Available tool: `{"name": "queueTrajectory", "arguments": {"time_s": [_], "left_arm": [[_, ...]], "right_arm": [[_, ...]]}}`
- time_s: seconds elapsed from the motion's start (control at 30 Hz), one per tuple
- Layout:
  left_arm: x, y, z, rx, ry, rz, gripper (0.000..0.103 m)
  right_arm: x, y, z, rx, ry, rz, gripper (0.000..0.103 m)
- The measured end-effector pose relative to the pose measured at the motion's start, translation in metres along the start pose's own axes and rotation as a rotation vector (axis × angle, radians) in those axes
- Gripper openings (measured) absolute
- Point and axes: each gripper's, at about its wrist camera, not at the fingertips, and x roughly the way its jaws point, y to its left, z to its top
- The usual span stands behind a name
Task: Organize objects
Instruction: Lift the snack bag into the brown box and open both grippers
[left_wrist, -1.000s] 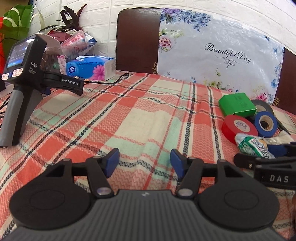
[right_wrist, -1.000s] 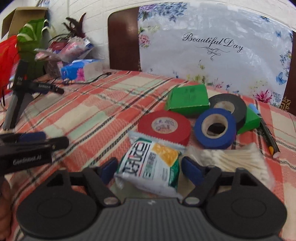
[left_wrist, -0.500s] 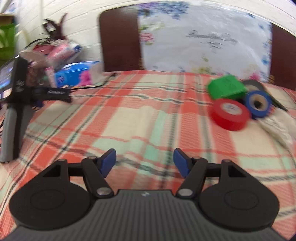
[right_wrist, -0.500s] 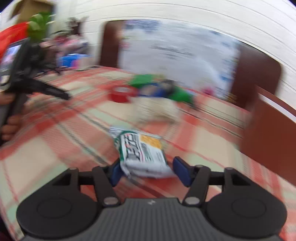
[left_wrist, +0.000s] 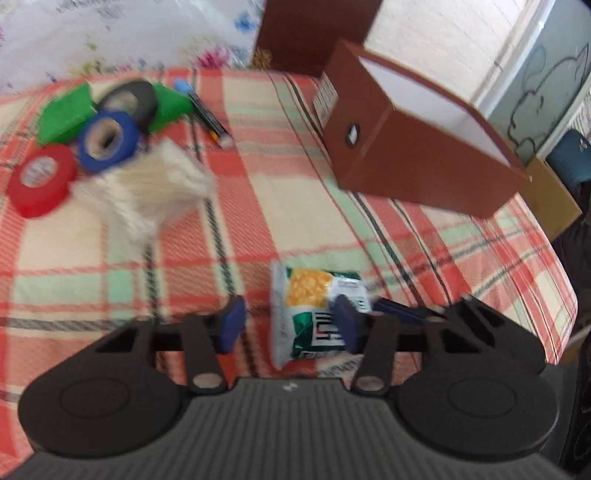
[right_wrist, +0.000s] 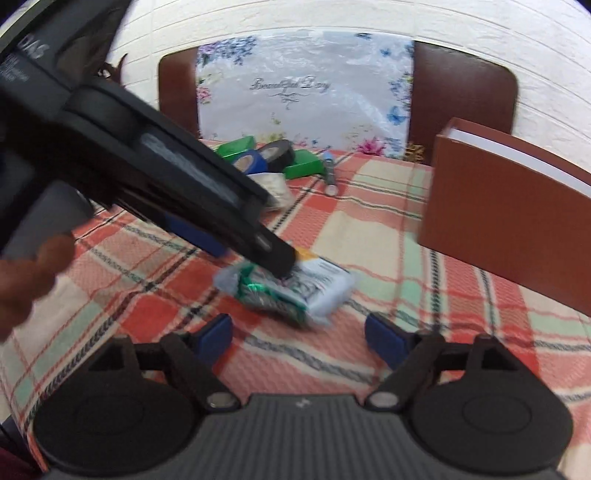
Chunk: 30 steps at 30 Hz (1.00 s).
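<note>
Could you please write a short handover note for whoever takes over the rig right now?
Left hand-held gripper: jaws have just been closing around the snack packet; a gap shows on one side, so no firm grip yet.
Right hand-held gripper: jaws have just been opening and are empty; the packet lies on the plaid cloth just ahead of it.
Brown box: open and standing near the packet; the part of the interior in view looks empty.
Still in the pile: red tape, blue tape, black tape, green boxes, cotton swabs, pen.
Done: packet pulled clear of the pile. Left: everything still needs sorting, probably into the box.
</note>
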Motion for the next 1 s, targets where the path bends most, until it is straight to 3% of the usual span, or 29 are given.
{"name": "queueTrajectory", "arguments": {"time_s": [0.03,0.07,0.13,0.23,0.4,0.5,0.73,0.8,0.87,1.0], "left_arm": [[0.000,0.000,-0.001,-0.014,-0.015,-0.013,0.036],[-0.001,-0.002,0.001,-0.019,-0.014,-0.022,0.033],[-0.004,-0.008,0.011,-0.023,-0.007,-0.026,0.031],[-0.014,-0.032,0.032,0.033,-0.052,-0.043,0.031],[-0.025,-0.077,0.083,0.147,-0.218,-0.117,0.031],[-0.012,-0.098,0.114,0.188,-0.276,-0.140,0.031],[0.048,-0.101,0.153,0.160,-0.243,-0.122,0.031],[0.059,-0.098,0.156,0.143,-0.228,-0.096,0.031],[0.068,-0.095,0.157,0.115,-0.185,-0.064,0.031],[0.059,-0.096,0.151,0.140,-0.205,-0.013,0.033]], "right_arm": [[0.006,0.002,0.002,-0.005,0.004,0.003,0.069],[0.009,0.001,0.004,0.009,0.002,-0.009,0.065],[0.009,-0.006,0.007,0.048,-0.012,0.003,0.057],[-0.003,-0.016,0.011,0.072,-0.087,-0.021,0.054],[-0.028,-0.042,0.036,0.031,-0.313,-0.226,0.054],[-0.027,-0.070,0.055,0.021,-0.384,-0.324,0.055],[0.017,-0.131,0.078,0.079,-0.342,-0.383,0.055],[0.024,-0.140,0.077,0.119,-0.344,-0.355,0.060],[0.026,-0.142,0.077,0.132,-0.358,-0.355,0.073],[0.023,-0.139,0.075,0.125,-0.370,-0.379,0.073]]}}
